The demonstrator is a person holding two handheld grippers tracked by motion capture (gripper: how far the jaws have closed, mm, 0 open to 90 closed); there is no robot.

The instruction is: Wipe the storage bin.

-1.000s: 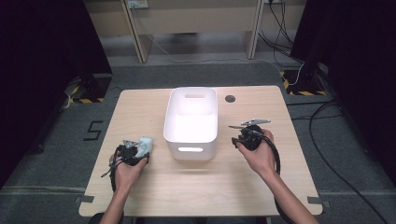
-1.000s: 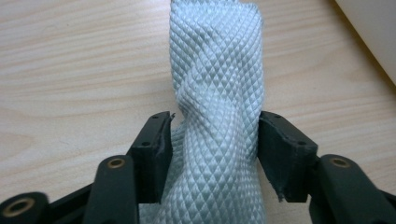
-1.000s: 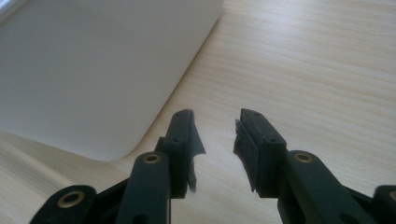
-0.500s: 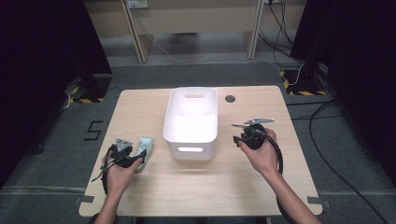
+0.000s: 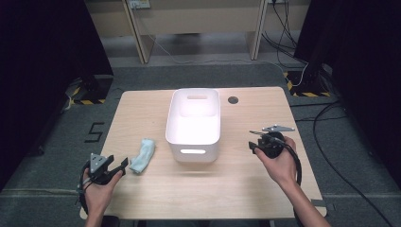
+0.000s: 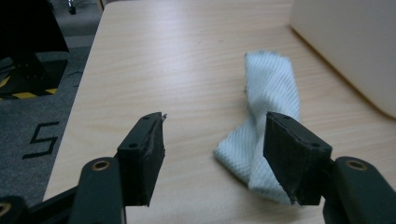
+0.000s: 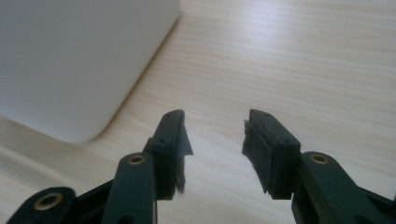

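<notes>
The left tool (image 6: 212, 161), jaws spread with nothing between them, hides the near corner of the pale cloth (image 6: 268, 112). The right tool (image 7: 215, 149), jaws just opening and bare, sees the white bin (image 7: 70, 60) cut off at the frame edge.

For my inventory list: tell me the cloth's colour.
The cloth is pale blue, finely ribbed; clearest in the left gripper view.

A pale wooden table (image 5: 156, 198) bears a white plastic bin (image 5: 194, 124) beside a crumpled light-blue cloth (image 5: 143, 155).

The right claw (image 7: 214, 140), whose jaws have just been opening, is seen empty above the worktop (image 7: 303, 60), beside a white bin (image 7: 70, 60).
</notes>
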